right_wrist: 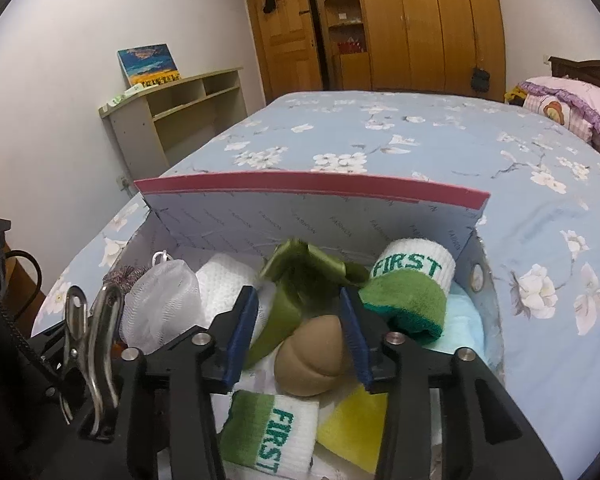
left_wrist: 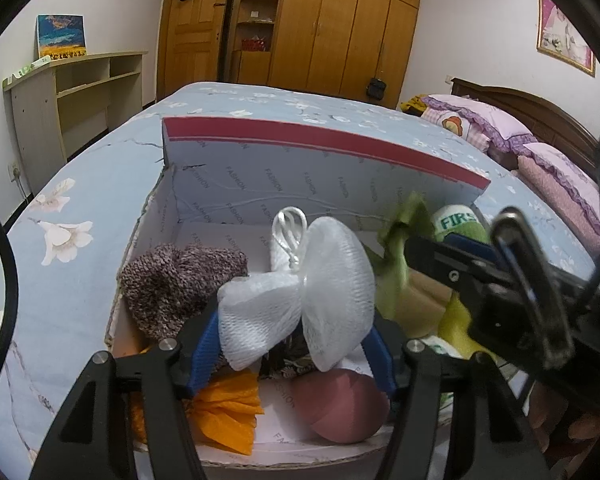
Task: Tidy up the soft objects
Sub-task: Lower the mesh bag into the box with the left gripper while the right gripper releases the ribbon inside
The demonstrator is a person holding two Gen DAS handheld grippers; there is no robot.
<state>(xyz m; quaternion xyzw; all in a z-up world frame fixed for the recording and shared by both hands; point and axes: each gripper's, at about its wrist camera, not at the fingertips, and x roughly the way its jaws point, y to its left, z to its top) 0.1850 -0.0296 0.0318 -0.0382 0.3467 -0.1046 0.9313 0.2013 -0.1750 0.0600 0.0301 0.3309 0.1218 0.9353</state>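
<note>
- left gripper (left_wrist: 296,320) clamped on white mesh sponge (left_wrist: 300,292), over box (left_wrist: 324,152)
- right gripper (right_wrist: 300,328) spread apart, green ribbon (right_wrist: 296,280) between fingers, tan sponge (right_wrist: 312,364) below

The white mesh pouf (left_wrist: 300,292) hides where the left gripper (left_wrist: 296,344) fingertips end, and also most of a dark patterned cloth (left_wrist: 284,360) under it. The olive ribbon (left_wrist: 400,236) is blurred in the left wrist view. The second FIRST sock (right_wrist: 272,436) is cut off at the bottom edge. The light blue cloth (right_wrist: 466,320) is mostly covered by the upper FIRST sock (right_wrist: 412,288).
</note>
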